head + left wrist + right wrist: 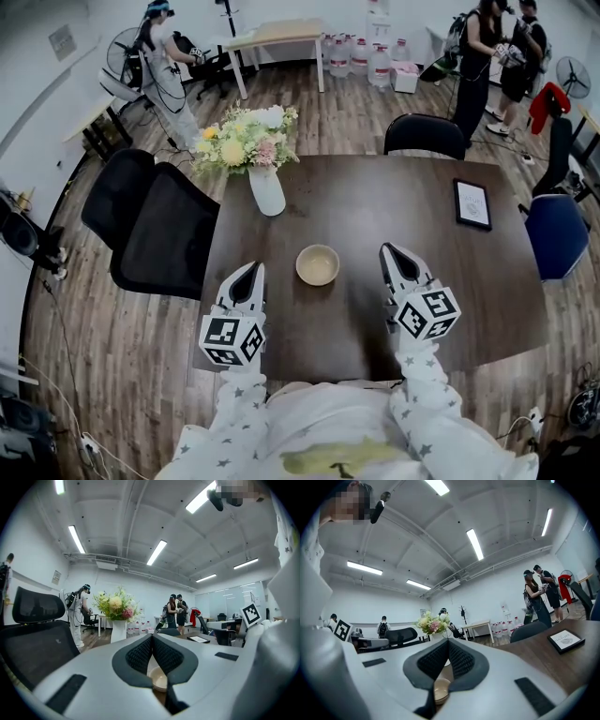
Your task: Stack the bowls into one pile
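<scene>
Since the bowls (318, 264) seemingly sit as one pile on the desk (375, 206), left tool (251, 272) and right tool (389, 251) hover empty, pressed together; next, simply withdraw.

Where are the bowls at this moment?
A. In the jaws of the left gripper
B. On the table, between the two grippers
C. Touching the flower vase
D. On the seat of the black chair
B: the bowls sit on the dark table, apart from both the left gripper and the right gripper, whose jaws are together and hold nothing.
</scene>
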Tool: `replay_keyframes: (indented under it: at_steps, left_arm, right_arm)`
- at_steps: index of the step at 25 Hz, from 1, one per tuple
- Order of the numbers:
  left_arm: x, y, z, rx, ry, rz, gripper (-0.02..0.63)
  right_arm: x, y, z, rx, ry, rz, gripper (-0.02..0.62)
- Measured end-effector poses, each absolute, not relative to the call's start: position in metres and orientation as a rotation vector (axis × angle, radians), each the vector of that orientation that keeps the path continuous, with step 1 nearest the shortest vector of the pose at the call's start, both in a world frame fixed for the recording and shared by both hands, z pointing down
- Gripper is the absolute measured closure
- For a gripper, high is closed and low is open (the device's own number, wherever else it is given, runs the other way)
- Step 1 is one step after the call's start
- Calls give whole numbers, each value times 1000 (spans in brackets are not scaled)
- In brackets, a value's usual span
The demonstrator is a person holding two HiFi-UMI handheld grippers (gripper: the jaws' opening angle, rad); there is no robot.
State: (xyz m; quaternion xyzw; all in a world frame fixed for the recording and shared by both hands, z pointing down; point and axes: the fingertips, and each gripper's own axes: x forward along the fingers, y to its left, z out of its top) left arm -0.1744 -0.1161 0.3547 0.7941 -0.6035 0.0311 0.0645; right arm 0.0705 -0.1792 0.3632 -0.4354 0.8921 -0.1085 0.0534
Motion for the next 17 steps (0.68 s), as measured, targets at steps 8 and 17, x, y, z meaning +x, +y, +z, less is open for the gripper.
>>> replay_keyframes:
  at_steps: [8, 17]
  left_arm:
    - [-178, -117, 355, 2388, -1838, 107, 581]
    - [-183, -119, 358, 2373, -1851, 113, 581]
  right_arm:
    - [73, -181, 366, -1358, 2728, -291, 574]
    - [75, -184, 369, -1385, 2728, -272, 574]
